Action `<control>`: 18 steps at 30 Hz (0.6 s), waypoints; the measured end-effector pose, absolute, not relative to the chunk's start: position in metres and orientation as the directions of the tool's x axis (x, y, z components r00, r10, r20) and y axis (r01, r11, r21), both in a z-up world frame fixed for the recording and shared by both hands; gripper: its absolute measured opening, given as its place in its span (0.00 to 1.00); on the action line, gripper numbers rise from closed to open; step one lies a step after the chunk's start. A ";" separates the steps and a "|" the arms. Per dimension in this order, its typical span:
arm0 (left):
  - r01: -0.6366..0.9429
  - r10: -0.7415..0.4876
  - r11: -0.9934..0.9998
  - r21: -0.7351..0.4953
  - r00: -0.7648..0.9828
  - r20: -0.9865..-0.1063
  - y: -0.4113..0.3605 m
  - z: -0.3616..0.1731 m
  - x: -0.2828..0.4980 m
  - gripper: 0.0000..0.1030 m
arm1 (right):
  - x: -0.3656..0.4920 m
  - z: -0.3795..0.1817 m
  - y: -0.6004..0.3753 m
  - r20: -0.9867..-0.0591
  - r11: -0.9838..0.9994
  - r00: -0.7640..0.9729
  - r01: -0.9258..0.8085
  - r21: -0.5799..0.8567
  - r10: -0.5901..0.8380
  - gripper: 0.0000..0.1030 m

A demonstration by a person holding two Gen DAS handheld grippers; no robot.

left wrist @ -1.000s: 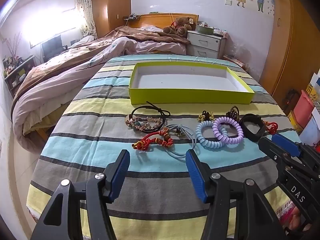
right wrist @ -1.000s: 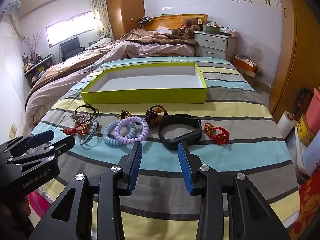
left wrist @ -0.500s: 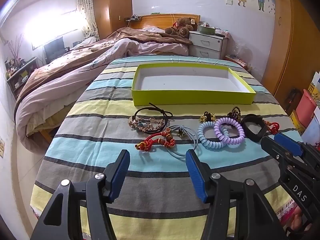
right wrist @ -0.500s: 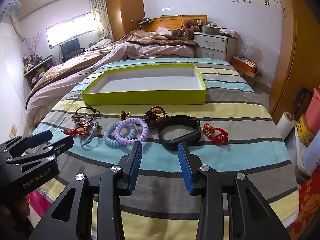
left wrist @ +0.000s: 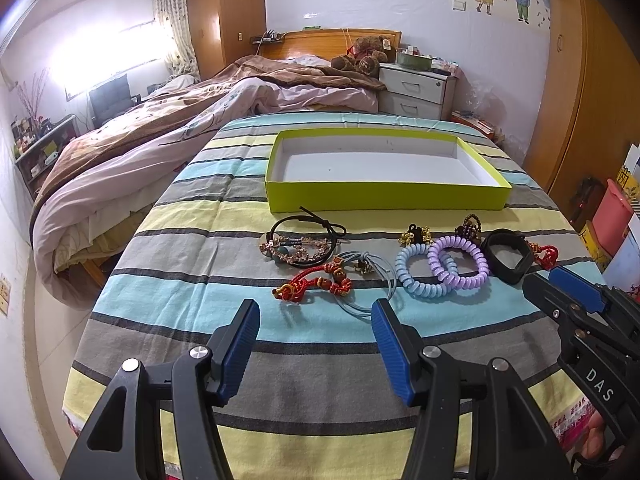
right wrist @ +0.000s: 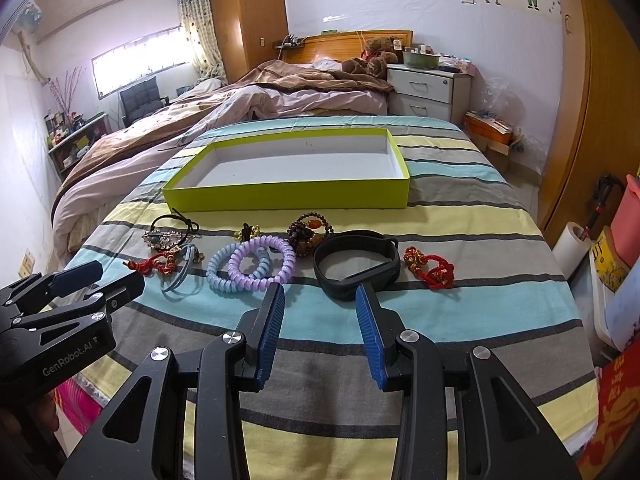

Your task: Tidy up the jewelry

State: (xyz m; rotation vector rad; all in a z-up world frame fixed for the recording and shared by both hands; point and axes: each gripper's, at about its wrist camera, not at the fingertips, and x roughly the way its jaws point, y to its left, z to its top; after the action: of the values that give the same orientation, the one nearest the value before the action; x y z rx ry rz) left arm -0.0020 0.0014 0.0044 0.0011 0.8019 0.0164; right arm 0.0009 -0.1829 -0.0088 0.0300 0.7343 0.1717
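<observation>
Nothing among the jewelry has shifted since the earlier frames; only the left view has slid slightly sideways, and both grippers hang where they were. Left gripper (left wrist: 314,340): jaws apart, nothing between them. Right gripper (right wrist: 320,324): jaws apart, narrower, also empty. All pieces lie in a left-to-right row on the striped bedspread (left wrist: 180,280), between the jaws and the empty green box (left wrist: 384,196) beyond. Just past the left jaws lies the red knotted bracelet (left wrist: 312,285), long axis left-right, touching a grey-blue cord loop (left wrist: 372,280). Just past the right jaws lies the black band (right wrist: 356,266), with the purple coil (right wrist: 262,262) overlapping the blue coil (right wrist: 220,270) to its left. Nothing blocks the way to the box.
</observation>
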 end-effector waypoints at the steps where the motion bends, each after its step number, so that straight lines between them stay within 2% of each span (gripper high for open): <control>1: -0.015 0.015 1.000 0.006 0.694 -0.720 0.002 0.004 -0.002 0.56 | 0.001 -0.009 -0.183 -0.664 0.986 0.729 -0.144 0.087 0.165 0.37; 18: -0.016 0.022 1.000 0.015 0.695 -0.719 0.000 0.006 -0.006 0.56 | 0.001 -0.009 -0.183 -0.664 0.986 0.729 -0.143 0.087 0.165 0.37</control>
State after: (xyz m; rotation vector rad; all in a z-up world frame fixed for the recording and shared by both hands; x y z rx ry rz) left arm -0.0056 0.0003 0.0064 0.0078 0.8025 0.0208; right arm 0.0006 -0.1833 -0.0089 0.0307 0.7343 0.1696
